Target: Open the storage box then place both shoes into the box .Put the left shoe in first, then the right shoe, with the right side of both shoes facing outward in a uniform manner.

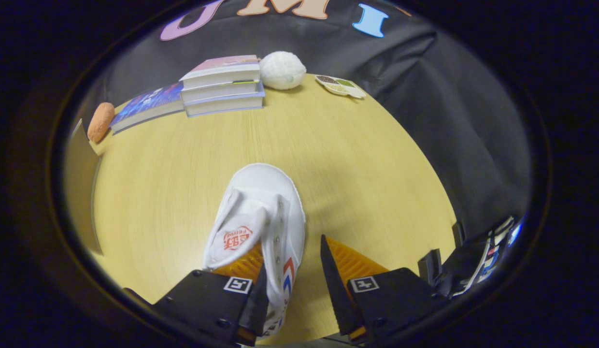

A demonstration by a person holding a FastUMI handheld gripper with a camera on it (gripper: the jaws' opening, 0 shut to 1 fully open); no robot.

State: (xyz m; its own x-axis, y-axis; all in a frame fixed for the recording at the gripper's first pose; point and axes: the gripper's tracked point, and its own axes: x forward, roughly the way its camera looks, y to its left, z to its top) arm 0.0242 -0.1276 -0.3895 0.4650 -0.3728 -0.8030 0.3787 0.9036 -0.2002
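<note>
A white canvas shoe (pixel 261 212) with a red logo on its tongue and red and blue stripes on its side lies on the wooden table (pixel 174 164), toe pointing away from me. My gripper (pixel 293 256) straddles the shoe's right side wall near the heel. The left finger (pixel 253 290) sits inside the shoe's opening under the tongue. The right finger (pixel 331 275) stands outside the shoe, with a strip of bare table between it and the side wall. The jaws are open and not pressing on the shoe.
At the table's far edge stand a stack of books (pixel 222 84), a flat blue book (pixel 145 106), a white knobbly ball (pixel 281 70), an orange oval thing (pixel 101 122) and a small sample card (pixel 340 86). A pale panel (pixel 79 183) rises at the left. Dark gear (pixel 473 266) sits to the right.
</note>
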